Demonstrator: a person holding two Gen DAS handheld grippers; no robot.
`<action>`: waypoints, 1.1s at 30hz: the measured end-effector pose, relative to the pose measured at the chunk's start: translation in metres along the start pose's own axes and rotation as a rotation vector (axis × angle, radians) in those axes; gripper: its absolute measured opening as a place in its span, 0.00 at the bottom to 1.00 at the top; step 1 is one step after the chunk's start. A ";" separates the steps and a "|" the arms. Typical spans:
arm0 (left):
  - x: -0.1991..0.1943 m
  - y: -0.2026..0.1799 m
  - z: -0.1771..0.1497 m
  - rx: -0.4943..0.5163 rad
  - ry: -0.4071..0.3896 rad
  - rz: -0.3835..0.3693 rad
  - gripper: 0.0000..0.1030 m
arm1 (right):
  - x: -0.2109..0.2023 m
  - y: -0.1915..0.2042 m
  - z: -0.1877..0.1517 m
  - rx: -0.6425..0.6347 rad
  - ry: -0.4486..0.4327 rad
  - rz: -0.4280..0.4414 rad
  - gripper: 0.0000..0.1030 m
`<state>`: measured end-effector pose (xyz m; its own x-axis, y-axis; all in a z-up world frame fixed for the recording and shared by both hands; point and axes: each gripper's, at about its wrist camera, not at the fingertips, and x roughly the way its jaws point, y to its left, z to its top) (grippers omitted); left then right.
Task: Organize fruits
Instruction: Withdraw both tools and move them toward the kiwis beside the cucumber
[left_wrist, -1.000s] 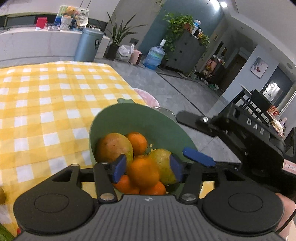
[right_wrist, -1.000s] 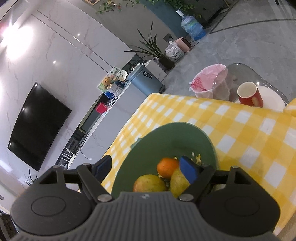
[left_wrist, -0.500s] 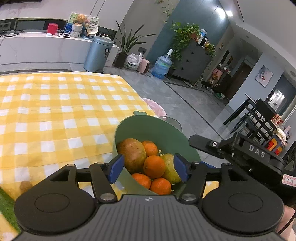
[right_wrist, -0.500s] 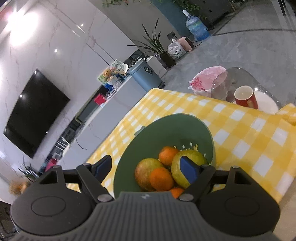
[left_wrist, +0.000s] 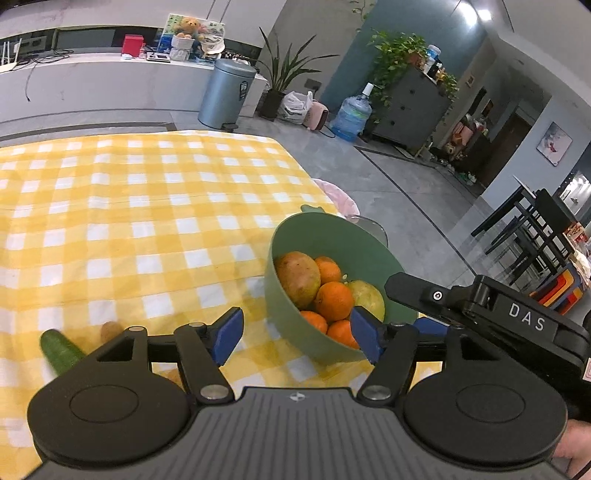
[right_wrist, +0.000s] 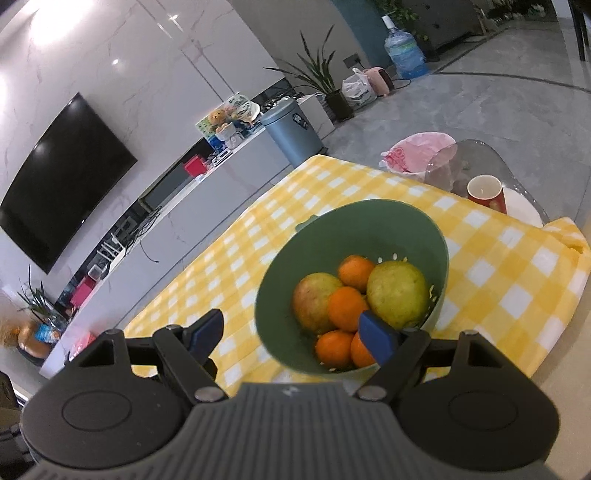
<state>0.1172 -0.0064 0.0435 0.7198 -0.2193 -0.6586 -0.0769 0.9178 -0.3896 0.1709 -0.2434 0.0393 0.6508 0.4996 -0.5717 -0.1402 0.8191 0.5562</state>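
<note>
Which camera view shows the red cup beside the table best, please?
The right wrist view: the red cup stands in plain sight past the checked cloth's far edge. The left wrist view does not show it at all.

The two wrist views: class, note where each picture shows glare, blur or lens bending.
Left wrist view: fisheye bends the counter into a curve, a ceiling light glares at top right, and the cucumber is smeared. Right wrist view: bright glare patches sit on the marble wall, the television bows, and the green bowl has a soft rim.
</note>
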 end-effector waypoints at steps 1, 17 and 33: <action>-0.003 0.001 -0.001 0.002 0.003 0.006 0.76 | -0.001 0.002 -0.001 -0.006 0.003 -0.002 0.75; -0.054 0.046 -0.017 -0.081 0.057 0.188 0.76 | -0.009 0.060 -0.039 -0.122 0.112 0.043 0.61; -0.086 0.134 -0.060 -0.310 0.081 0.290 0.76 | 0.032 0.098 -0.093 -0.198 0.238 -0.059 0.40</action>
<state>0.0040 0.1153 0.0092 0.5825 -0.0030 -0.8128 -0.4807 0.8051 -0.3475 0.1081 -0.1206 0.0193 0.4724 0.4827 -0.7375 -0.2656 0.8758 0.4030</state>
